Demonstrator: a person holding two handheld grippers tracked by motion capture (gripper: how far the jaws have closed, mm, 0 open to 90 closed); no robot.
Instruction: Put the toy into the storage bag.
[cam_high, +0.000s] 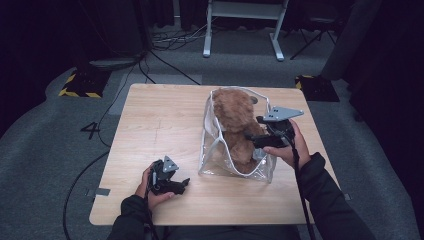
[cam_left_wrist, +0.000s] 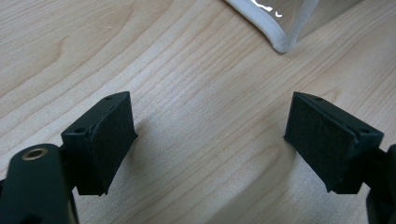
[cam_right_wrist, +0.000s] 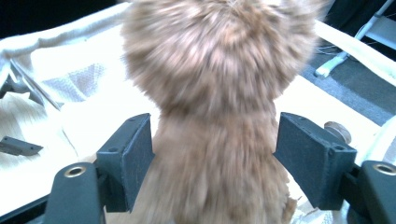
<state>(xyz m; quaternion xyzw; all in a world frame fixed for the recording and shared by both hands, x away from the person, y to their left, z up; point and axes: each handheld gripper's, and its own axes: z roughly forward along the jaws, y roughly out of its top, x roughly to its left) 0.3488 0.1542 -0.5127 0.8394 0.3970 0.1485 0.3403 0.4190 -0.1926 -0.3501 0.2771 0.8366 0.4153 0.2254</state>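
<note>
Right gripper (cam_right_wrist: 212, 158) flanks furry brown teddy (cam_right_wrist: 219, 93) (clear plastic bag (cam_high: 212, 150)).

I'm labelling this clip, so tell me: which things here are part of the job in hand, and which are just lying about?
Part of the job:
- teddy bear
- clear bag
- right gripper, around the bear
- left gripper, open over bare table

Just lying about:
- floor cables
- white frame

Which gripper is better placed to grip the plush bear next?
Right. The right gripper already straddles the plush bear inside the clear bag; the left gripper sits open over bare table.
</note>
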